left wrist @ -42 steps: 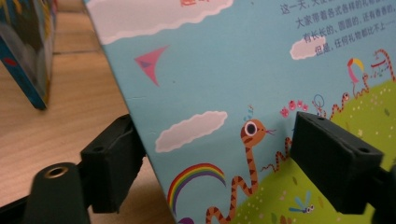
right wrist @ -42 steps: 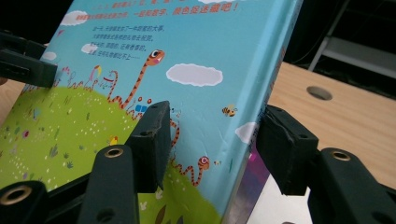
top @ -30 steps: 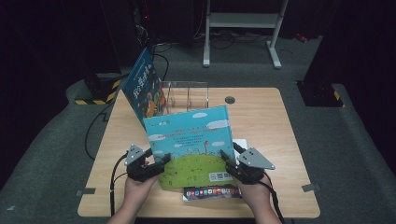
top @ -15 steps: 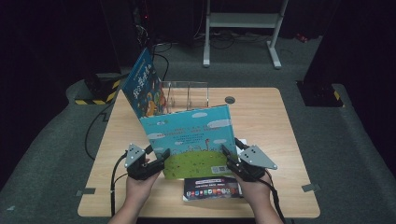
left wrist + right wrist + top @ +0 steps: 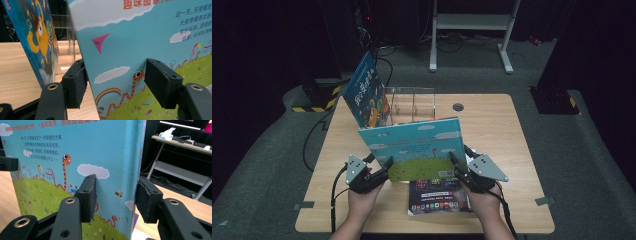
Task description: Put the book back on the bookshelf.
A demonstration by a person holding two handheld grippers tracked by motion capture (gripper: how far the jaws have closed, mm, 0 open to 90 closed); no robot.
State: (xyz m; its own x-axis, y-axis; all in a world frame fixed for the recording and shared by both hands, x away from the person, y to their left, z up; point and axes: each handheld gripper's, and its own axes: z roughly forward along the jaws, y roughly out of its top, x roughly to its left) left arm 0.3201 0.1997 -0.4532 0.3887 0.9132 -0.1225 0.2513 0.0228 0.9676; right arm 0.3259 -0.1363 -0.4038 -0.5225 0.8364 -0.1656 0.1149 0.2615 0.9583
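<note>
A sky-blue picture book [image 5: 412, 145] with a green hill and cartoon snakes stands upright over the front of the table, held by both grippers. My left gripper [image 5: 384, 167] grips its lower left corner. In the left gripper view the left gripper [image 5: 117, 82] has one pad behind the book [image 5: 130, 37] and one on the cover, and its jaws have just been closing onto it. My right gripper [image 5: 455, 167] clamps the lower right corner. In the right gripper view the right gripper [image 5: 116, 197] has its pads on the book's [image 5: 62, 140] cover and spine side.
A second blue book [image 5: 367, 97] leans in a clear acrylic rack [image 5: 412, 102] at the back left and appears close by as the second book [image 5: 37, 32]. A dark book [image 5: 437, 197] lies flat under the held one. The wooden table [image 5: 492, 125] has bare room at the right.
The held book's lower edge has risen and the book stands more upright. The dark book under it is now uncovered. Both hands stayed nearly in place.
</note>
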